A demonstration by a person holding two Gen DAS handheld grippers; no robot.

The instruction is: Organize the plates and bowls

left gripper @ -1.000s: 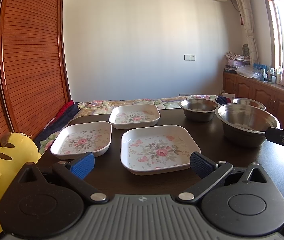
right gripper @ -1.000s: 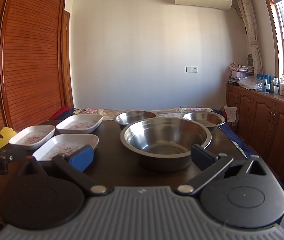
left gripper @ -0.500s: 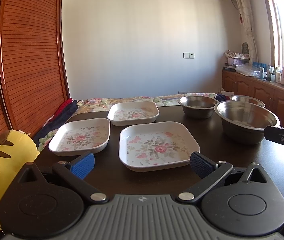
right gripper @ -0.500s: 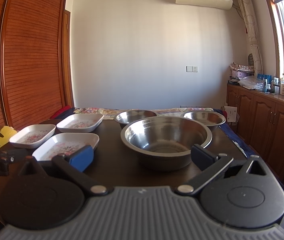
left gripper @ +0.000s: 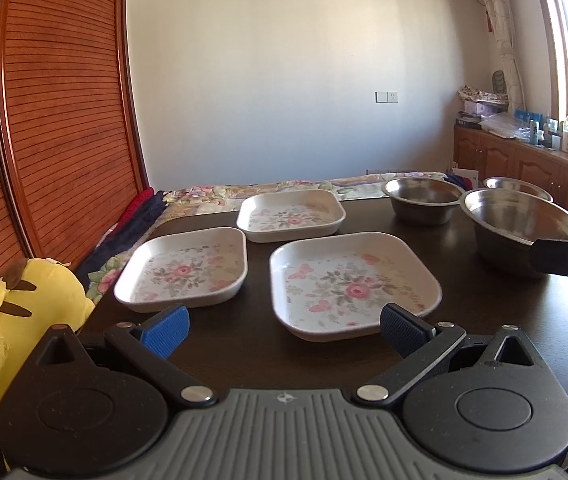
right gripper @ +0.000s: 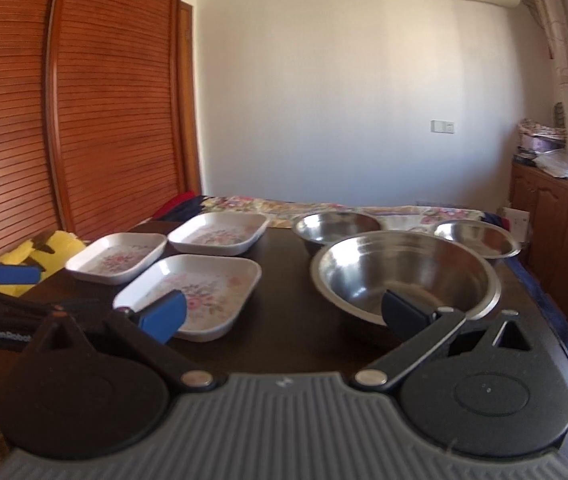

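Observation:
Three square white plates with pink flowers lie on the dark table: the largest plate [left gripper: 352, 284] nearest, a second plate [left gripper: 184, 268] to its left, a third plate [left gripper: 290, 216] behind. Three steel bowls stand to the right: a big bowl [right gripper: 404, 276] in front, a middle bowl [right gripper: 338, 226] and a small bowl [right gripper: 478, 238] behind it. My left gripper [left gripper: 284, 330] hovers open just before the largest plate. My right gripper [right gripper: 284, 316] is open above the table, between the largest plate [right gripper: 192, 292] and the big bowl, holding nothing.
A yellow plush toy [left gripper: 12, 312] sits off the table's left edge. Louvred wooden doors [left gripper: 52, 120] line the left wall, and low wooden cabinets [left gripper: 524, 160] with bottles run along the right. A floral cloth [left gripper: 284, 188] lies beyond the table's far edge.
The right gripper has risen and swung left, now looking down on the big bowl and the plates. The left gripper has shifted slightly, and both stay open.

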